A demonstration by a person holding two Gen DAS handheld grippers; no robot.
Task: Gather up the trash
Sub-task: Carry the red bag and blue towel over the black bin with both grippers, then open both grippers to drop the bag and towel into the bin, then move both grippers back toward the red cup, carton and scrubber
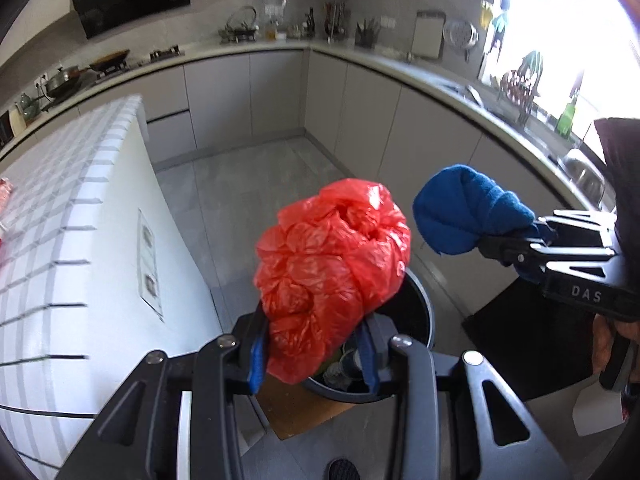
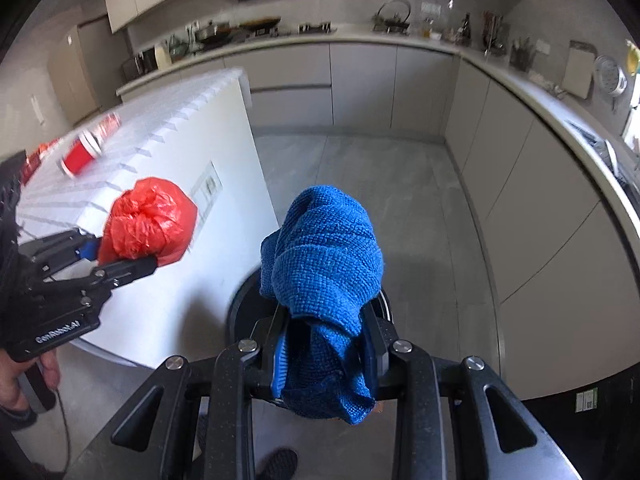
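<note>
While the left gripper (image 1: 316,354) pinches a crumpled red bag (image 1: 332,272) above the bin (image 1: 420,312) below it, the right gripper (image 2: 326,354) clamps a blue cloth (image 2: 324,256); nothing dropped yet (a red can (image 2: 82,154) waits on the counter (image 2: 168,136)).

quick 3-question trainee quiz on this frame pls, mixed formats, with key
1. True or false: the left gripper is shut on a crumpled red plastic bag.
2. What does the right gripper hold? A) a can B) a blue cloth C) nothing
3. Fill in: directly below both grippers on the floor stands an open dark ____.

Key: 1 true; 2 B; 3 trash bin
</note>
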